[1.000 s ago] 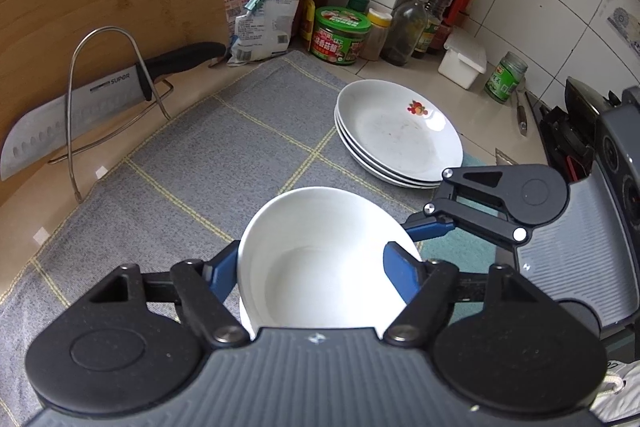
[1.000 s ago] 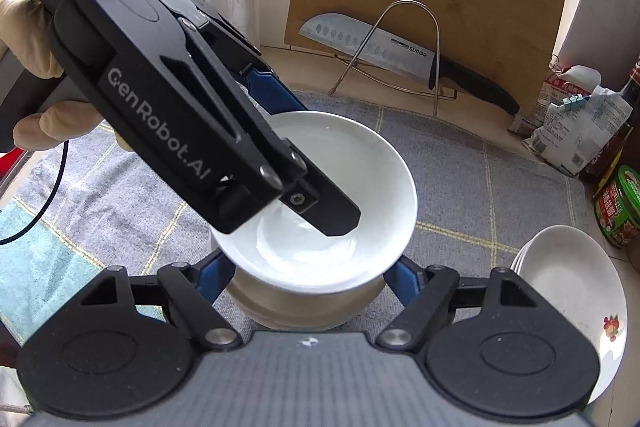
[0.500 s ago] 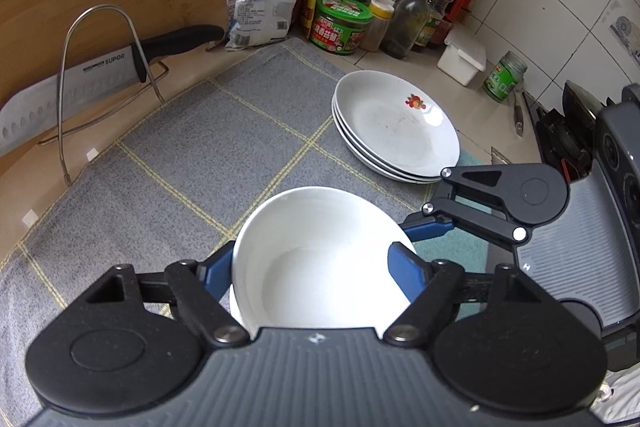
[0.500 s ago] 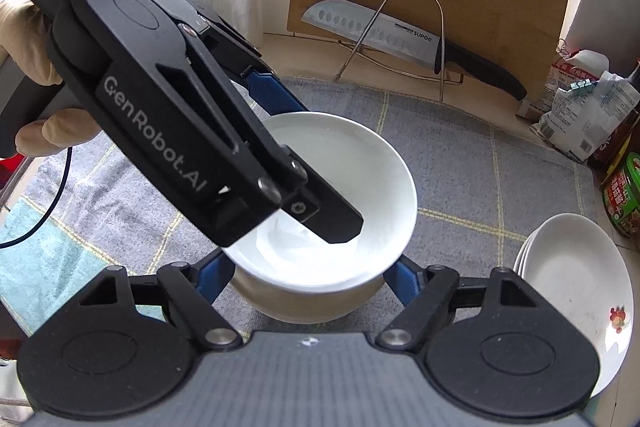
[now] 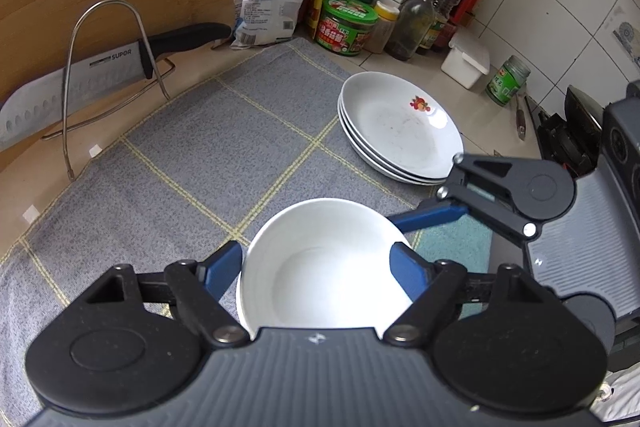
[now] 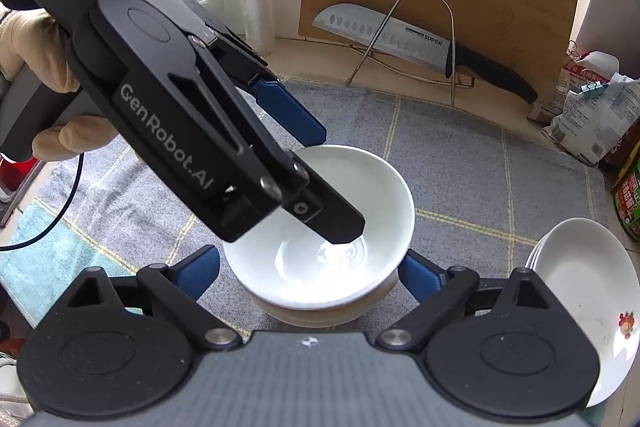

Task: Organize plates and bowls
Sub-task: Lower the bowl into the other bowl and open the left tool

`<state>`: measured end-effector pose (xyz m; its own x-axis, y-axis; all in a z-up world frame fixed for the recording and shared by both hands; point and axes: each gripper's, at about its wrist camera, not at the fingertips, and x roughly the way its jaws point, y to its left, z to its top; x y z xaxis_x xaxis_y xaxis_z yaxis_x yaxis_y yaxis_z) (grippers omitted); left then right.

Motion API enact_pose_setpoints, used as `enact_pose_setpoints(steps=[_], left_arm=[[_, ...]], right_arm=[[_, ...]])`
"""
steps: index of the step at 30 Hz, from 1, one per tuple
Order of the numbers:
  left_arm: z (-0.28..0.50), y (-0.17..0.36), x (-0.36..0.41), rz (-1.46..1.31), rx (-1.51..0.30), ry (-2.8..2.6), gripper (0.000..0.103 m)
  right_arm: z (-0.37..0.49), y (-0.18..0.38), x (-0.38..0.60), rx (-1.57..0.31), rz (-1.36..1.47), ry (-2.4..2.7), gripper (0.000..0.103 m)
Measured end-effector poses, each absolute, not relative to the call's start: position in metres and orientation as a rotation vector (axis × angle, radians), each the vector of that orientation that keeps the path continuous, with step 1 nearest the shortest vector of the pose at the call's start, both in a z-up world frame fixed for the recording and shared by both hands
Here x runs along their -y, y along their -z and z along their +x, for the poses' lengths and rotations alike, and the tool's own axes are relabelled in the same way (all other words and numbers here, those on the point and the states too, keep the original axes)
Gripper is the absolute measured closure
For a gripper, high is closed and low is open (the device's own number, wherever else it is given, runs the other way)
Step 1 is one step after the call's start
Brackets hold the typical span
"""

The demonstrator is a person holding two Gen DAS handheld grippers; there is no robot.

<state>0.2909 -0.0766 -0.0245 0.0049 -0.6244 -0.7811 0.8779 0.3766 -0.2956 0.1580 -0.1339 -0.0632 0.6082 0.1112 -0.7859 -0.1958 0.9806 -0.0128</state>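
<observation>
Both claws just widened around glossy round bowl (image 6: 320, 227).

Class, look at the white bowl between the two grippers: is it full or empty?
Empty. The top bowl shows only bare, glossy white inside, with light glinting off its bottom, and it sits nested on another bowl on the grey cloth.

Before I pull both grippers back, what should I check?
1. Top bowl nested level in lower bowl: ok.
2. Right gripper, jaws just opened, pads off the bowls between them: ok.
3. Left gripper, jaws just opening around top bowl, pads off it: cannot tell.
4. Bowls resting on grey cloth: ok.
5. Plate stack apart from both grippers: ok.
</observation>
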Motion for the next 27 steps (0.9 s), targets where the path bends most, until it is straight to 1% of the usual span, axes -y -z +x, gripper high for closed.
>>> enact_pose_setpoints(steps=[9,12,16,21,24,27], left_arm=[[0.3,0.013,0.057,0.225,-0.978,1.143,0.022],[0.304,0.008,0.043,0.171,-0.964,1.103,0.019],[0.304,0.004,0.026,0.119,-0.951,1.049,0.019],[0.293,0.002,0.014,0.128,-0.911,1.0,0.018],[0.282,0.001,0.01,0.143,-0.864,0.977,0.009],[0.271,0.0,0.005,0.169,-0.806,0.953,0.005]], right_arm=[[0.142,0.052,0.133,-0.755,-0.124,-0.219,0.0],[0.143,0.057,0.133,-0.766,-0.124,-0.245,0.0],[0.144,0.061,0.133,-0.768,-0.143,-0.239,0.0],[0.143,0.061,0.135,-0.767,-0.143,-0.246,0.0],[0.142,0.061,0.139,-0.762,-0.139,-0.255,0.0],[0.139,0.061,0.145,-0.758,-0.111,-0.25,0.0]])
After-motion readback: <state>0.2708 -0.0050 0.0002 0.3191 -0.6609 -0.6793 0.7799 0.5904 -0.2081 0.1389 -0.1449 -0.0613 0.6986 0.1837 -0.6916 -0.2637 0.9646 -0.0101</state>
